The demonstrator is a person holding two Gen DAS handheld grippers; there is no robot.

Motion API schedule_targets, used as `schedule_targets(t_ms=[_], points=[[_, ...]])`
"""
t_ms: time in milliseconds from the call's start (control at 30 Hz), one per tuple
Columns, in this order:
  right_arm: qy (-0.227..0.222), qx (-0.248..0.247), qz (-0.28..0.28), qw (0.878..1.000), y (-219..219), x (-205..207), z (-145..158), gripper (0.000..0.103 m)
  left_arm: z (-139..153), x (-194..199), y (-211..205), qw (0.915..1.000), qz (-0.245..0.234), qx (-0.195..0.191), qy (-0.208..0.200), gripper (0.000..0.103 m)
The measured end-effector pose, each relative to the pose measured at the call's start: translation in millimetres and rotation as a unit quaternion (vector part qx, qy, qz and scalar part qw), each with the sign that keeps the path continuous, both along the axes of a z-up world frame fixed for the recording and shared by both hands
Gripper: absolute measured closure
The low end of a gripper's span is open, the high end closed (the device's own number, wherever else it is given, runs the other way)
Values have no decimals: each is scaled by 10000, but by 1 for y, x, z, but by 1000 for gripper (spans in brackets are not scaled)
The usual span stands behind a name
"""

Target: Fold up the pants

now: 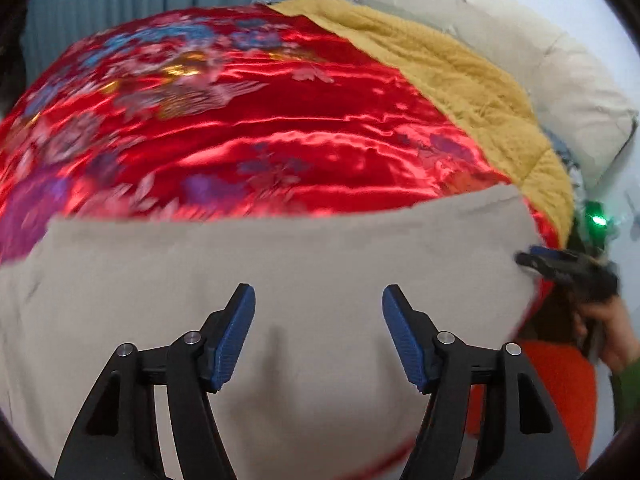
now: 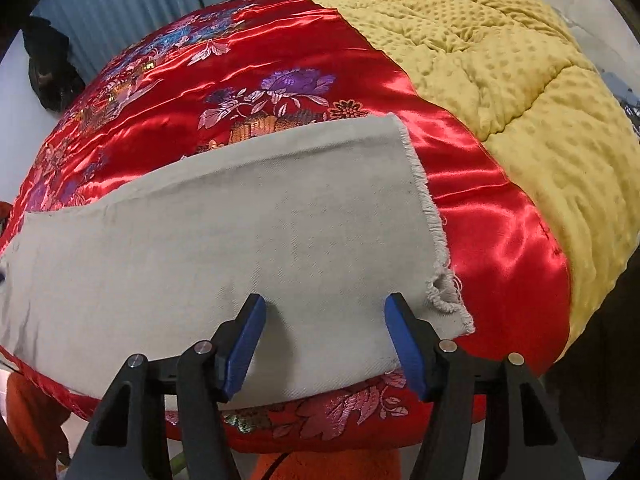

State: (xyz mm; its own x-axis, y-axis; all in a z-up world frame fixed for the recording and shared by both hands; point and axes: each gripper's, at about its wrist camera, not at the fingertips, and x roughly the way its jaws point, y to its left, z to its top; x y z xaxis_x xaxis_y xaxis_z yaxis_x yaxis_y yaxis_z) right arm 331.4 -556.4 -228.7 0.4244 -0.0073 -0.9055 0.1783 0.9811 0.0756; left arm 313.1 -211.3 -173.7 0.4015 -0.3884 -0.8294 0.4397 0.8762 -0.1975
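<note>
In the left wrist view, the left gripper (image 1: 319, 334) is seen with its two blue pads spread apart and nothing between them, poised over the beige pants (image 1: 256, 280), which lie flat on the red satin quilt (image 1: 248, 120). The picture is smeared by motion, so the edges of the cloth are not sharply read. At the right edge the right gripper (image 1: 560, 266) is seen in a person's hand (image 1: 612, 336), beside the end of the pants. A yellow blanket (image 1: 472, 92) and a cream pillow (image 1: 560, 64) are seen behind. In the right wrist view, the right gripper (image 2: 325, 340) is also shown parted and empty, above the near edge of the pants (image 2: 240, 248), close to the frayed hem (image 2: 432, 220). The pants are stretched from that hem leftward across the red satin quilt (image 2: 280, 60), with the yellow blanket (image 2: 500, 80) beyond. It is judged that the slick satin could let the pants slide when a layer is pinched, so the fold could be skewed. The quilt could be caught together with the cloth if the pads are lowered too deep. The frayed hem could be snagged or only its loose threads gripped, and the end then dropped. Counted: one pair of pants, two grippers, one hand, one quilt, one blanket, one pillow.
</note>
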Motion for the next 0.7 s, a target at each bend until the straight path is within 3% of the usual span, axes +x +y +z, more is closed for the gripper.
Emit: schedule_targets(t_ms=[167, 333, 500, 700], points=[[-57, 75, 9, 10000, -2, 0, 0, 41, -35, 30, -44, 9986, 65, 482, 219, 35], [-74, 110, 24, 9999, -3, -2, 0, 41, -59, -11, -62, 9917, -458, 1199, -10, 36], [-73, 98, 48, 9999, -2, -2, 0, 41, -56, -78, -53, 9895, -684, 1213, -390, 36], [-109, 221, -6, 9997, -5, -3, 0, 41, -63, -115, -53, 9881, -716, 1239, -573, 36]])
